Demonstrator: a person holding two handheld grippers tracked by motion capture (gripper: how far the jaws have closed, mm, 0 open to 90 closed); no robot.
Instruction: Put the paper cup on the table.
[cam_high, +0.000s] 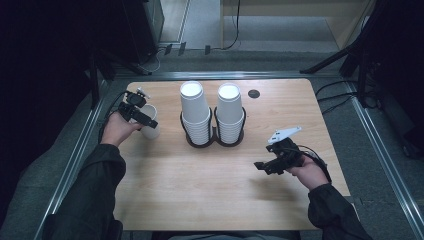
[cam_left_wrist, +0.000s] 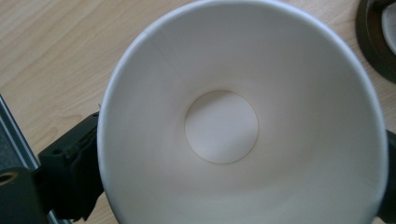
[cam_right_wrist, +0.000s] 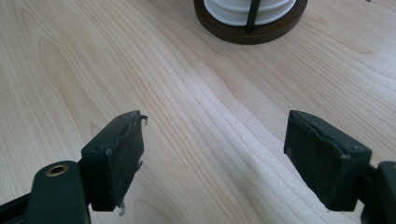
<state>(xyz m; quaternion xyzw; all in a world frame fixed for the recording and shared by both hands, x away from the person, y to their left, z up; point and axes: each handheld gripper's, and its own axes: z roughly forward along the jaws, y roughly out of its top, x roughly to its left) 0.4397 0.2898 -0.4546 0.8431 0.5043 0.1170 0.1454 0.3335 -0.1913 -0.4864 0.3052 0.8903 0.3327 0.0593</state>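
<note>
A white paper cup (cam_high: 151, 131) stands upright on the wooden table (cam_high: 200, 190) at the left. My left gripper (cam_high: 147, 120) reaches over it from the left, one jaw on each side of the cup's wall. In the left gripper view I look straight down into the empty cup (cam_left_wrist: 224, 126); a black finger (cam_left_wrist: 70, 172) sits beside its round, undented rim. My right gripper (cam_high: 262, 166) hovers low over bare wood at the right. Its jaws (cam_right_wrist: 215, 158) stand wide apart with nothing between them.
Two tall stacks of upside-down white cups (cam_high: 195, 112) (cam_high: 230, 112) stand in a black twin holder (cam_high: 200, 142) at the table's middle back. The holder's base (cam_right_wrist: 252, 32) lies ahead of the right gripper. A dark round grommet (cam_high: 254, 93) sits behind the stacks.
</note>
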